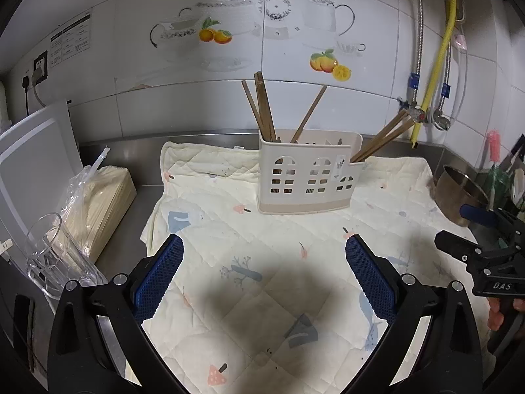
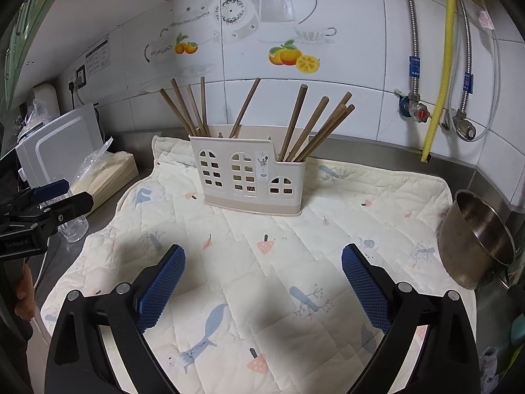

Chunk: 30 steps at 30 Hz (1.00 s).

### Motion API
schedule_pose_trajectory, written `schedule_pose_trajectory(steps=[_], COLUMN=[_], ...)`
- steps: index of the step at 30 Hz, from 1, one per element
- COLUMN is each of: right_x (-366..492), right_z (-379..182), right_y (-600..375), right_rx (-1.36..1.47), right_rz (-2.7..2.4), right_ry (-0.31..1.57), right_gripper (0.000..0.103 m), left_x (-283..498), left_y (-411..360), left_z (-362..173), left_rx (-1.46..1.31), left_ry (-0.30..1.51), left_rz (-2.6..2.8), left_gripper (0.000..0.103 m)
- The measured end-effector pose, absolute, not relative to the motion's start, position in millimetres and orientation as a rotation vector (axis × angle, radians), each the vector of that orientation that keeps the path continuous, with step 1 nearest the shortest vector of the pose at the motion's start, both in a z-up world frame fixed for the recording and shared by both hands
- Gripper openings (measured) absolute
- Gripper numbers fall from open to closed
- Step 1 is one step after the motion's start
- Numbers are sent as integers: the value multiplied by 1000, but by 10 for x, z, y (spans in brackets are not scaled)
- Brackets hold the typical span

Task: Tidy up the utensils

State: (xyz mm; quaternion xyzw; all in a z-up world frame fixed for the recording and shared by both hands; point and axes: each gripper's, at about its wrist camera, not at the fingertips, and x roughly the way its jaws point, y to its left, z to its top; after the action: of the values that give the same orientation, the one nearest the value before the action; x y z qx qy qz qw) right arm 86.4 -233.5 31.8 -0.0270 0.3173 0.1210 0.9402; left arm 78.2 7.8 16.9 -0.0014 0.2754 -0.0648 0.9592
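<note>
A cream plastic utensil holder with window cut-outs stands upright on a patterned quilted cloth. Several brown wooden chopsticks stand in its compartments, leaning left and right. My left gripper is open and empty, over the cloth in front of the holder. My right gripper is open and empty, also over the cloth short of the holder. The right gripper shows at the right edge of the left wrist view, and the left gripper at the left edge of the right wrist view.
A clear glass cup and a bagged pack of sticks lie left of the cloth on the steel counter. A white appliance stands far left. A steel bowl sits at the right. Pipes and valves run down the tiled wall.
</note>
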Motion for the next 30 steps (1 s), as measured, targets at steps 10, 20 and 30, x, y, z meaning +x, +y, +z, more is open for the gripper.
schedule_pose_trajectory(steps=[10,20,30], right_x=[851,850,869], right_z=[337,347,355], right_y=[-2370,-2377,-2368], right_rx=[-47,-47,-52], right_rz=[241,245,243], right_ry=[642,641,645], right_gripper=[93,93,93], left_x=[786,783,791], left_y=[63,53,42], left_z=[154,132,116], left_rx=[9,12,16], left_ry=[561,561,563], left_rz=[-130,-132,-136], left_gripper=[98,98,98])
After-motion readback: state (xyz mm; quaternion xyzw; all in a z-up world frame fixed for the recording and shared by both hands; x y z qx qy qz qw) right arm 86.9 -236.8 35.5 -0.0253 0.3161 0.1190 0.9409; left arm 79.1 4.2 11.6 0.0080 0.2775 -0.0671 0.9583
